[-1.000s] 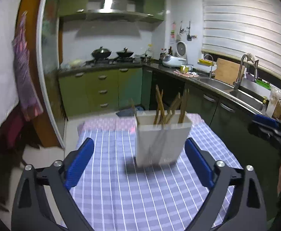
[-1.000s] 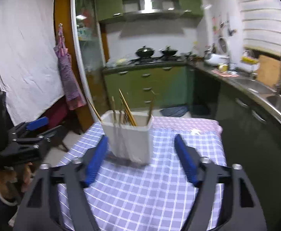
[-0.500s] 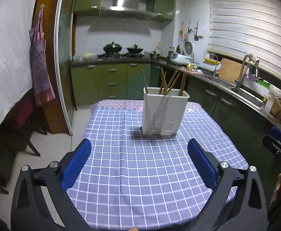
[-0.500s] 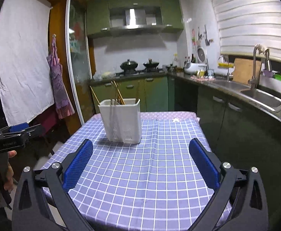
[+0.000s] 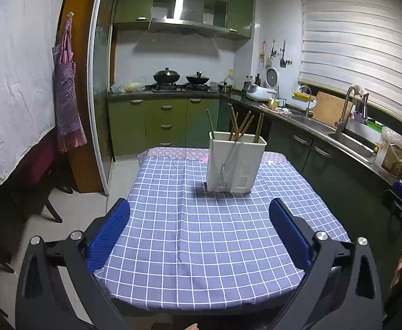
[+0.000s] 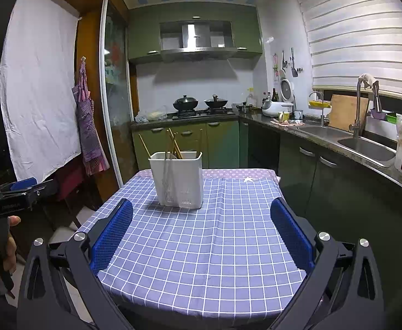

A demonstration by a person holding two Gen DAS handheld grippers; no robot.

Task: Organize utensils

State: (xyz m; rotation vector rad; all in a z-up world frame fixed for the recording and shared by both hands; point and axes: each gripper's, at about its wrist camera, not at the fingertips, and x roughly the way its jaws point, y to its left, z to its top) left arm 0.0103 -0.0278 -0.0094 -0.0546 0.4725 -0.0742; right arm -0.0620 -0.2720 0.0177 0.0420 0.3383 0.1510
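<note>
A white utensil holder (image 5: pixel 235 165) stands upright on the far half of a table with a blue checked cloth (image 5: pixel 214 236). Several wooden chopsticks (image 5: pixel 242 125) stick up out of it. It also shows in the right wrist view (image 6: pixel 177 183), with its chopsticks (image 6: pixel 173 144). My left gripper (image 5: pixel 199 236) is open and empty, held back over the table's near edge. My right gripper (image 6: pixel 201 236) is open and empty, also back at the near edge. Both are well clear of the holder.
Green kitchen cabinets and a stove with two woks (image 5: pixel 180 78) lie beyond the table. A counter with a sink (image 6: pixel 366 144) runs along the right. A chair (image 5: pixel 44 170) and a hanging apron (image 5: pixel 67 104) are at the left.
Both grippers have pulled back from the holder to the table's near edge. The holder now looks smaller and farther away. It stands free on the cloth.
</note>
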